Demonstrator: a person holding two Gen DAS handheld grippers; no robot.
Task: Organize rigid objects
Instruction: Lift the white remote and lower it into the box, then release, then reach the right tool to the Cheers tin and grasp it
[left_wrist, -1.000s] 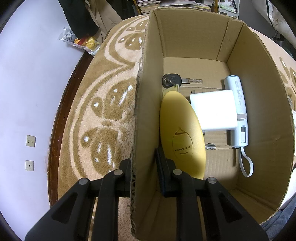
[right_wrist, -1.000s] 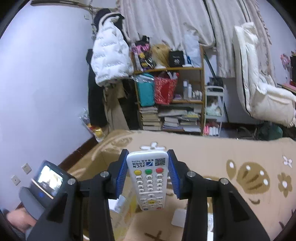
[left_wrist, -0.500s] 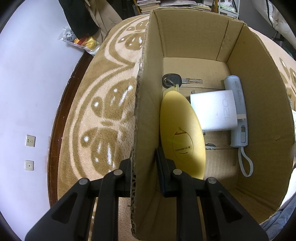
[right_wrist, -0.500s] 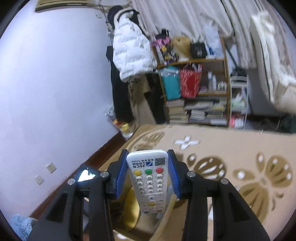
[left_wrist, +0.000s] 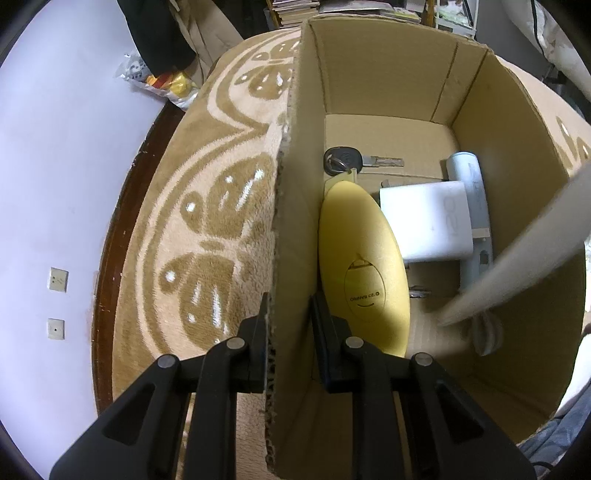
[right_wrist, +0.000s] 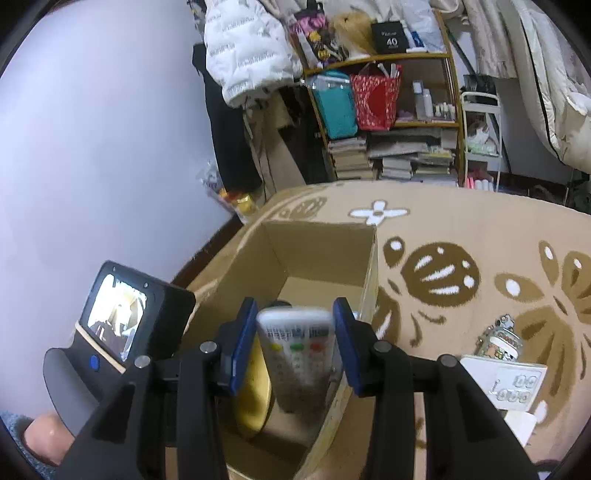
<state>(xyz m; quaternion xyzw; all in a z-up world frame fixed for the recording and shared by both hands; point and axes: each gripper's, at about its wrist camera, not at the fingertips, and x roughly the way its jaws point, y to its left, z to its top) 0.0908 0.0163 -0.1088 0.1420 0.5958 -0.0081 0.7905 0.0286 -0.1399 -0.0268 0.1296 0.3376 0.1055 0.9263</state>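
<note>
My left gripper (left_wrist: 290, 328) is shut on the left wall of an open cardboard box (left_wrist: 295, 206). Inside lie a yellow oval case (left_wrist: 364, 269), a car key (left_wrist: 341, 160), a white block (left_wrist: 424, 221) and a white cylinder device with a strap (left_wrist: 476, 206). A white remote control (right_wrist: 297, 350) sits blurred between my right gripper's (right_wrist: 295, 349) blue pads (right_wrist: 242, 350), which stand slightly apart from it, over the box (right_wrist: 317, 258). The remote also shows in the left wrist view (left_wrist: 517, 251), tilted down into the box.
The box stands on a tan patterned blanket (right_wrist: 461, 229). On it to the right lie a white card with digits (right_wrist: 506, 380) and a small decorated tin (right_wrist: 500, 341). A cluttered shelf (right_wrist: 388, 110) and a wall stand behind.
My right gripper has swung down over the box with the remote. Its pads have parted from the remote, which now slips blurred into the box. The left gripper has not moved.
</note>
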